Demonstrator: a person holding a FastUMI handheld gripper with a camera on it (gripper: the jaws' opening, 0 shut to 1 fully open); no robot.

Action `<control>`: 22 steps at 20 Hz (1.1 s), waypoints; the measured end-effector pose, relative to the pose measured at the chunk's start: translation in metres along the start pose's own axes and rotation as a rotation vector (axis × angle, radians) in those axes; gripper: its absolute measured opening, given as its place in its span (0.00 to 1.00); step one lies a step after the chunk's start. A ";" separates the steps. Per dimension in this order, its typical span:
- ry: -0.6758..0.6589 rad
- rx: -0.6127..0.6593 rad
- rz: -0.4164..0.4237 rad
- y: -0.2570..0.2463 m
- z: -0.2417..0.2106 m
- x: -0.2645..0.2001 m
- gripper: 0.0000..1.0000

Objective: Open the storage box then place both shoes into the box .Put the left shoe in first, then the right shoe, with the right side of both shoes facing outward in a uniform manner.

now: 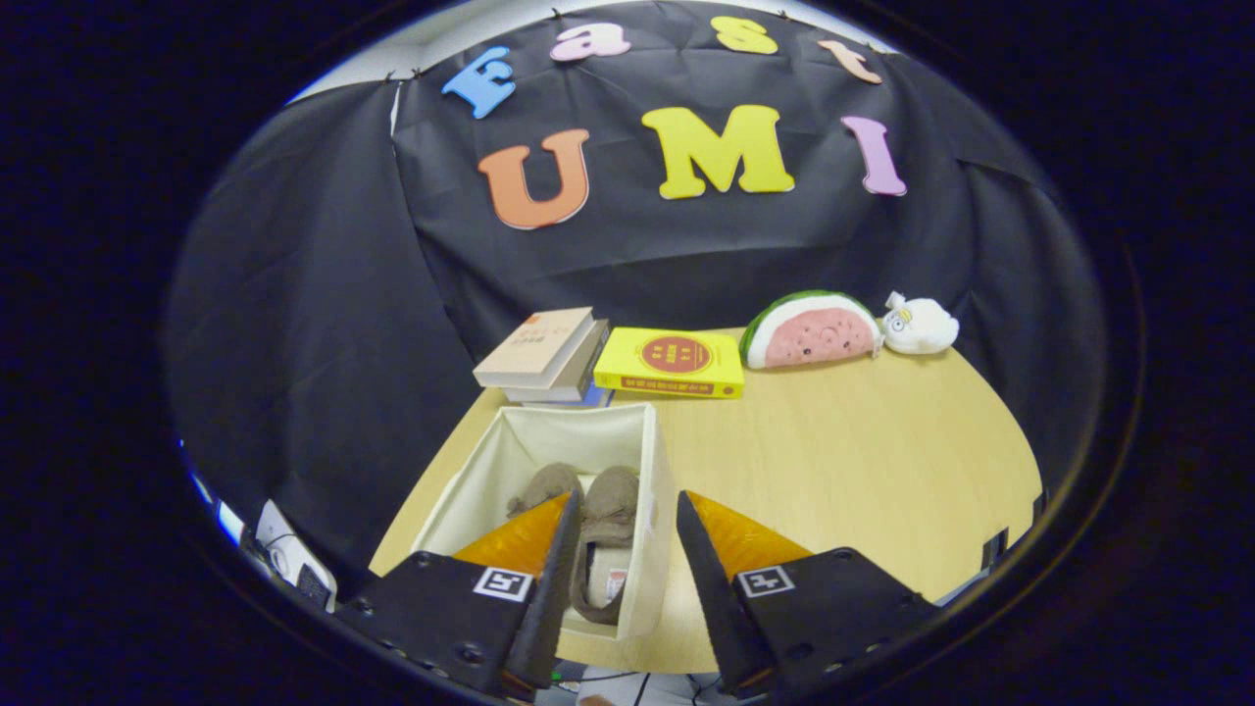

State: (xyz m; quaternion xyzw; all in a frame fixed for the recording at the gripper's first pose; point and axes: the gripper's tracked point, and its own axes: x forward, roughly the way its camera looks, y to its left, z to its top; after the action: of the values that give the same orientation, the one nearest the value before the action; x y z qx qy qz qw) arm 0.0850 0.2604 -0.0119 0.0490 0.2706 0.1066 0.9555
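Light wood table is sitting against black cloth wall, carrying stacked books, a yellow book, a watermelon plush and a white plush along the back. Cream fabric storage box is standing open, holding 2 brown shoes side by side. Gripper is hovering above it, fingers apart, gripping nothing, straddling the box's right wall.

Behind your work you see a black cloth wall, creased and hung in overlapping panels, with a strip of pale wall showing above its top edge. Below it stands a light wood-grain bench with a rounded edge, evenly lit.
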 end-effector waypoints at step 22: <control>-0.456 -0.157 -0.182 -0.120 -0.016 -0.080 0.96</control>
State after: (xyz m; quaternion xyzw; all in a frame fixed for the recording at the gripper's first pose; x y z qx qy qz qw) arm 0.0308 0.1261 -0.0029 -0.0269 0.0424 0.0272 0.9984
